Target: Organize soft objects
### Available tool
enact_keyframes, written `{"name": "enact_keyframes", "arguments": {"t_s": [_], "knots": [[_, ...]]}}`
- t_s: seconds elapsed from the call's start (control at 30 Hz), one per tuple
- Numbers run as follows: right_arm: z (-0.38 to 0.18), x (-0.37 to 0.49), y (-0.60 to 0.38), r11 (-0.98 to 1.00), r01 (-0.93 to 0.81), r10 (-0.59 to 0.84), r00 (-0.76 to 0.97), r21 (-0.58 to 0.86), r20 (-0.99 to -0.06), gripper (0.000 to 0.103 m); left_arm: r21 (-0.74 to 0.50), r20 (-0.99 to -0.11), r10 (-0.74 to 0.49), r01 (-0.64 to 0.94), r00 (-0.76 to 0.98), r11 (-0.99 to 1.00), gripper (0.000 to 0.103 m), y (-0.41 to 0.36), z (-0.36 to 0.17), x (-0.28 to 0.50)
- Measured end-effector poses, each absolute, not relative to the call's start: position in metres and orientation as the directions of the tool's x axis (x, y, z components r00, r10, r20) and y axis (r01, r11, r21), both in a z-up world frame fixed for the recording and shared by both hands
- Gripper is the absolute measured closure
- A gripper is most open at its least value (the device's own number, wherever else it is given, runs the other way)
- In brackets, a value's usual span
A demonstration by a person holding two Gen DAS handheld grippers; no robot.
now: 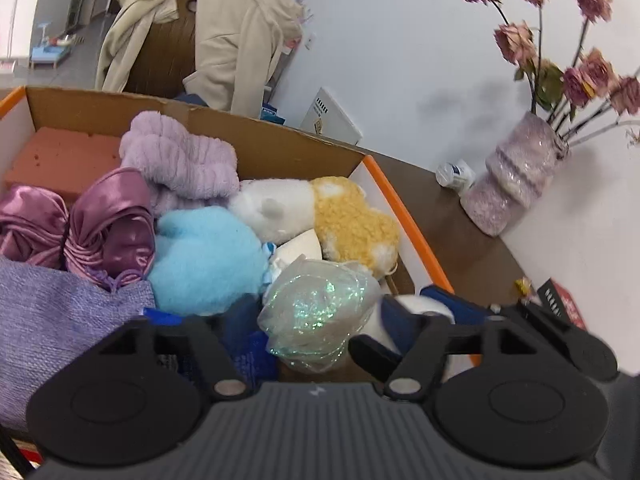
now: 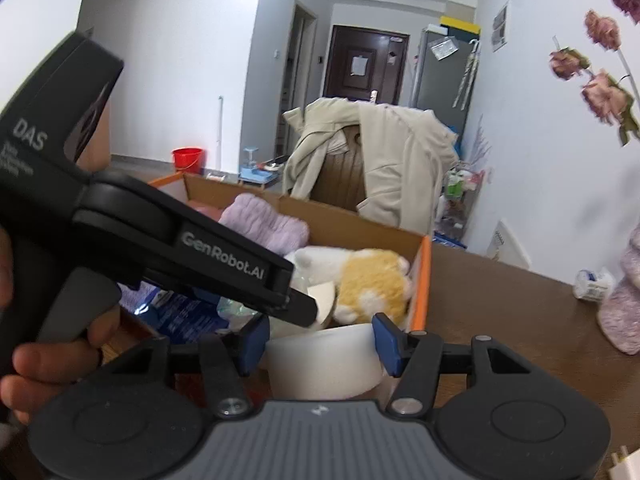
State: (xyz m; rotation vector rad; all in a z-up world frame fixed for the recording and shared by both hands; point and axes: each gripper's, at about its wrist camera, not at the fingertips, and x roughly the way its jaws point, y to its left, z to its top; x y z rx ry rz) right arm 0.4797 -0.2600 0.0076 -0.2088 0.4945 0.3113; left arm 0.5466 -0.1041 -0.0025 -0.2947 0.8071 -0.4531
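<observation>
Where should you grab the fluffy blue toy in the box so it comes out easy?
Probably grab the blue toy from above, on its rounded top, pinching across the bulge. That part sits highest and bare in the box. Its sides are hemmed in by the purple satin bundle, the white and yellow plush and the shiny wrap, so a sideways approach would bump those.

the cardboard box (image 1: 256, 148) is packed full of soft stuff, only open tabletop (image 1: 460, 220) is to its right, until the vase (image 1: 516, 176) by the wall.
</observation>
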Motion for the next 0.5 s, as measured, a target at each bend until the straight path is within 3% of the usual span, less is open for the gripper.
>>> {"name": "enact_keyframes", "arguments": {"t_s": [0.2,0.5], "knots": [[0.022,0.466,-0.274,0.942,-0.32,0.239,0.855,-0.105,-0.461,0.024,-0.422,-0.558,-0.508,0.302,0.656,0.855,0.017,-0.083,0.026,0.533],[0.082,0.43,-0.296,0.965,-0.262,0.23,0.878,-0.02,-0.42,0.023,-0.315,-0.511,-0.399,0.267,0.761,0.911,0.017,-0.033,0.093,0.481]]}}
